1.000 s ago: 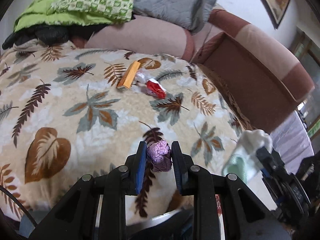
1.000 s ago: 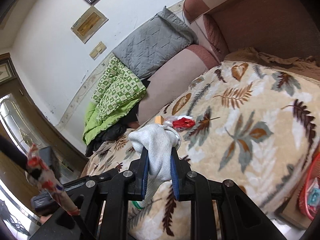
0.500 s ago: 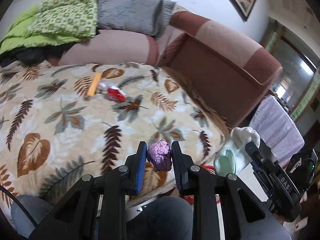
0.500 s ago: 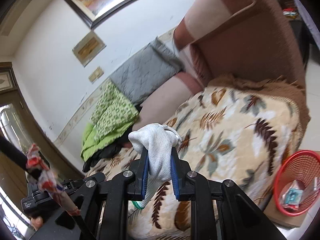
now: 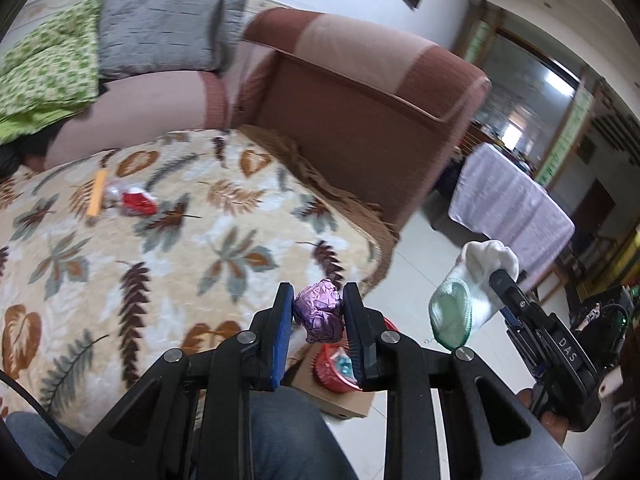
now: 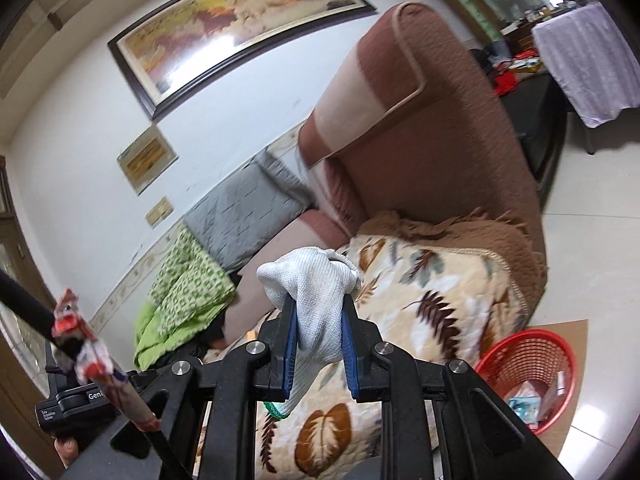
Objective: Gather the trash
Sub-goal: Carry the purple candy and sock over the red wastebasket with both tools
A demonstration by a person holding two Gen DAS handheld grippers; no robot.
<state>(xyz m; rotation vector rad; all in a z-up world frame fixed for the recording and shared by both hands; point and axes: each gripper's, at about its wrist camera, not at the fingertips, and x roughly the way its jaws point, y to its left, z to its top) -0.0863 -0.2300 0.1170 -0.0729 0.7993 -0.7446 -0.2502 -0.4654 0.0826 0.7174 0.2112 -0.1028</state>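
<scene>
The purple foil ball (image 5: 320,310) sits pinched between the closed fingers of my left gripper (image 5: 318,312). Within the last second I have swung it off the leaf blanket (image 5: 160,248), and now it hangs just above the red basket (image 6: 528,376) on the floor, so dropping it looks to be next. My right gripper (image 6: 320,332) stays clamped on a white glove (image 6: 316,300). An orange stick (image 5: 97,198) and a red wrapper (image 5: 138,204), a little blurred, remain on the blanket.

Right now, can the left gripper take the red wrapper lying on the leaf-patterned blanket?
Probably not: the left gripper is shut on a crumpled purple foil ball, and the red wrapper lies far off.
</scene>
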